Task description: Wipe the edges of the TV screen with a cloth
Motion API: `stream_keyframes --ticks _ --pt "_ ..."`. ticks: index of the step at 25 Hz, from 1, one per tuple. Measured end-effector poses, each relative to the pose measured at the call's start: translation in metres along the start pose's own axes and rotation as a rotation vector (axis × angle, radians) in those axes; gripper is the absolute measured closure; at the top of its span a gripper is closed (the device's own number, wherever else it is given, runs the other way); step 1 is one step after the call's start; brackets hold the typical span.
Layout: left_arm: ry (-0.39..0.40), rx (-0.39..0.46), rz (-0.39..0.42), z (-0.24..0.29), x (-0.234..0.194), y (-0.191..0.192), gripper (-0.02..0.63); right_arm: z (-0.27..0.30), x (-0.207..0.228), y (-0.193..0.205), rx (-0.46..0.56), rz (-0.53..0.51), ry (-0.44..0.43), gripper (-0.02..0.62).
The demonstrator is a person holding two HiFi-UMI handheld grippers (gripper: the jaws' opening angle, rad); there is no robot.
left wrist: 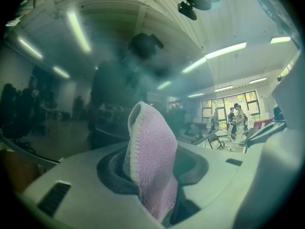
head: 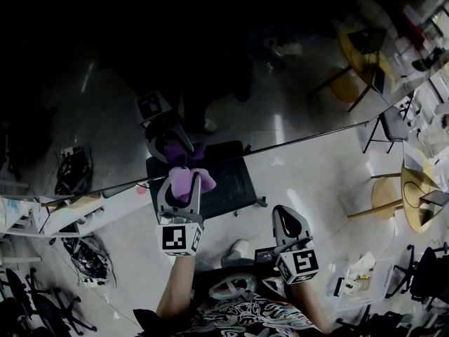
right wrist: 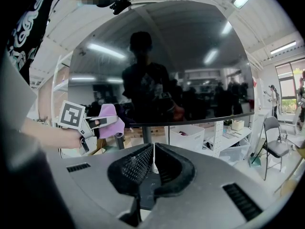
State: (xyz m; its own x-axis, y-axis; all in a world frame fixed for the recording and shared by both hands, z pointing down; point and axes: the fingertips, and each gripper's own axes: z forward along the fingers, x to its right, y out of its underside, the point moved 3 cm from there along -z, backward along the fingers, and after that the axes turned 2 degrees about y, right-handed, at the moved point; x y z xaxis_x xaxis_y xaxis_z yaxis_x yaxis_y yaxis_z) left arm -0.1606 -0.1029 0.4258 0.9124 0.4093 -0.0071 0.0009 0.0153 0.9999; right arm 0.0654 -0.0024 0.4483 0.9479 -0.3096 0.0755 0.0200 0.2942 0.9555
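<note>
Pinches purple cloth (head: 185,181) between jaws of left gripper (head: 183,188), long axis along them, tip pointing up at lower edge of TV screen (head: 295,69), toward its left end. Holds right gripper (head: 285,216) closed, empty, below that edge, well apart. Leaves edge bare rightward.

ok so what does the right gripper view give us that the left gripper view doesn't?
Only the right gripper view: the whole TV screen with its lower edge, the left gripper side-on holding the purple cloth at that edge's left end, the right gripper shut and empty, a folding chair.
Only the left gripper view: the cloth clamped between the left jaws up close, people by far windows.
Both: cloth, screen, the person's dark reflection.
</note>
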Motion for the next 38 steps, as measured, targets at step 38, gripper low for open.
stream_keyframes --ticks 38 --pt "0.166 -0.002 0.095 0.087 0.124 -0.004 0.425 -0.039 0.111 0.022 -0.02 0.117 0.146 0.563"
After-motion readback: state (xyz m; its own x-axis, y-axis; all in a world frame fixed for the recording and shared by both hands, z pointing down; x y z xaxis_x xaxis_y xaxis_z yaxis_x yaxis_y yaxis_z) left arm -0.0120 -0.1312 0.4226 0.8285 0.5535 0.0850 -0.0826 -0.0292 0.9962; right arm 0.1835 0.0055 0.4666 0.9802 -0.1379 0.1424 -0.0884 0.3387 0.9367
